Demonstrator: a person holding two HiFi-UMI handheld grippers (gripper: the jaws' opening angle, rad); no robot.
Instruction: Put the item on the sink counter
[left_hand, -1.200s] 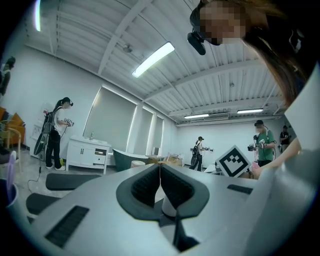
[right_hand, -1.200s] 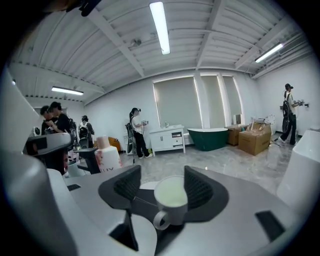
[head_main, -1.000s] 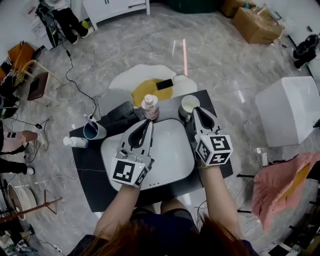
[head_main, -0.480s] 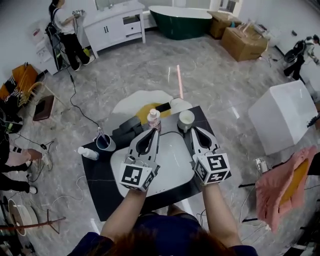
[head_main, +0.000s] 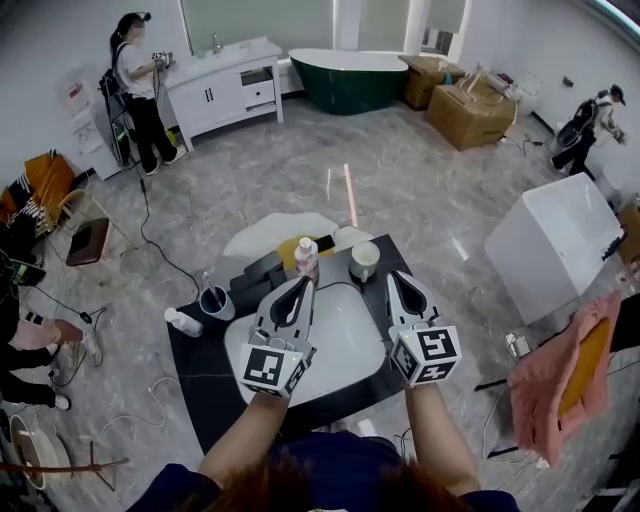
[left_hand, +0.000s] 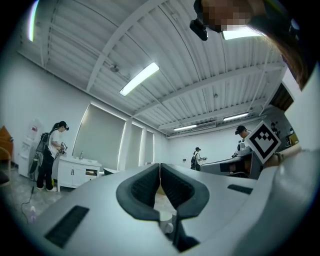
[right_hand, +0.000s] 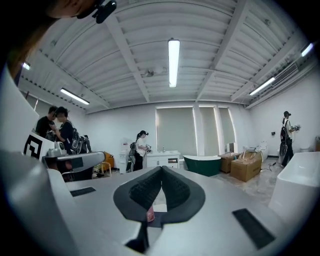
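Note:
The black sink counter (head_main: 200, 375) with its white basin (head_main: 345, 350) lies below both grippers in the head view. On its far edge stand a pink-and-white bottle (head_main: 306, 256) and a white jar (head_main: 364, 261). A blue cup with a toothbrush (head_main: 215, 301) and a small white bottle on its side (head_main: 183, 322) are at the counter's left. My left gripper (head_main: 302, 284) hovers over the basin, shut and empty, its tip just short of the pink bottle. My right gripper (head_main: 397, 278) is also shut and empty, right of the jar. Both gripper views look level into the room, with the left gripper (left_hand: 160, 166) and the right gripper (right_hand: 161, 170) closed on nothing.
A yellow-and-white mat (head_main: 285, 232) lies on the marble floor beyond the counter. A white box (head_main: 555, 245) and a pink cloth (head_main: 560, 375) are at the right. Farther off are a green bathtub (head_main: 350, 75), a white vanity (head_main: 225, 80) with a person (head_main: 135, 90), and cardboard boxes (head_main: 470, 105).
Both grippers have risen above the basin, and the head view now takes in far more of the room. The counter and its items look smaller and lower.

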